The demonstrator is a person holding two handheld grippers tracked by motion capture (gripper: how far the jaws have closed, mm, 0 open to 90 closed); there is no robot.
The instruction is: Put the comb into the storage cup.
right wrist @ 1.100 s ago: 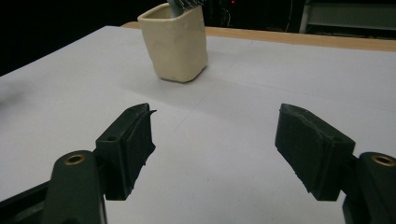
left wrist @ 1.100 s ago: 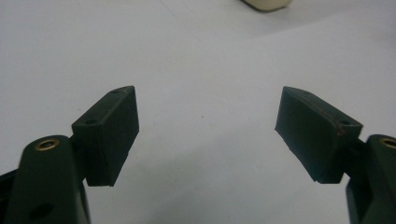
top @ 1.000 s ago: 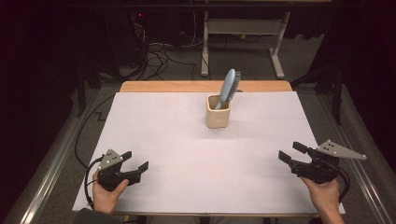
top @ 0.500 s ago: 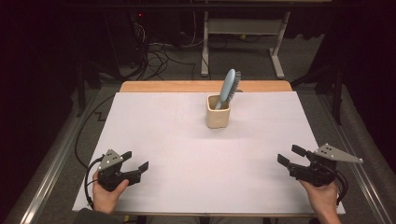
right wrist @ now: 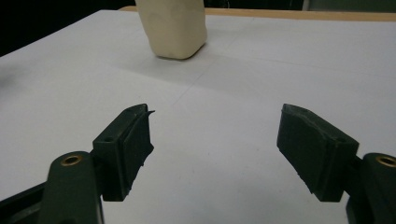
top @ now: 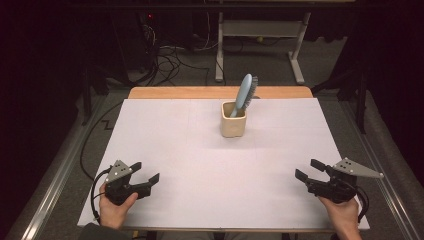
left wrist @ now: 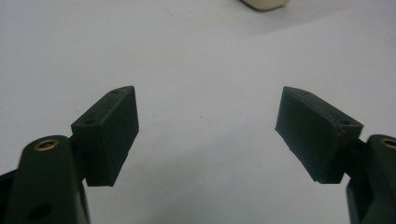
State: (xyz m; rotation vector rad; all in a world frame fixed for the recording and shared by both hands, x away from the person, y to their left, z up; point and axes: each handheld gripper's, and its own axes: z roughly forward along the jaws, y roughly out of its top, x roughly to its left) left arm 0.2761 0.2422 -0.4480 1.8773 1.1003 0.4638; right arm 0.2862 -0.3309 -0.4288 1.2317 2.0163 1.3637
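A cream square cup point(top: 233, 120) stands upright at the middle back of the white table sheet point(top: 200, 150), with a light blue hairbrush point(top: 245, 92) leaning in it, bristles up. My left gripper point(top: 146, 171) rests low at the near left, held in a hand, jaws open and empty. In the left gripper view the left gripper point(left wrist: 205, 126) has only bare white sheet between its pads, and the cup's base point(left wrist: 264, 3) sits at the top edge. My right gripper point(top: 307, 168) is at the near right, open and empty. From the right gripper point(right wrist: 215, 144) the cup point(right wrist: 175, 28) is ahead to the left.
The table's wooden back edge point(top: 220, 92) shows beyond the sheet. Behind it on the dark floor lie cables point(top: 165, 55) and the legs of a metal stand point(top: 260, 45). Metal rails point(top: 55, 175) run along both sides of the table.
The right gripper has edged slightly toward the table's near edge. The left gripper, the cup and the brush have not moved.
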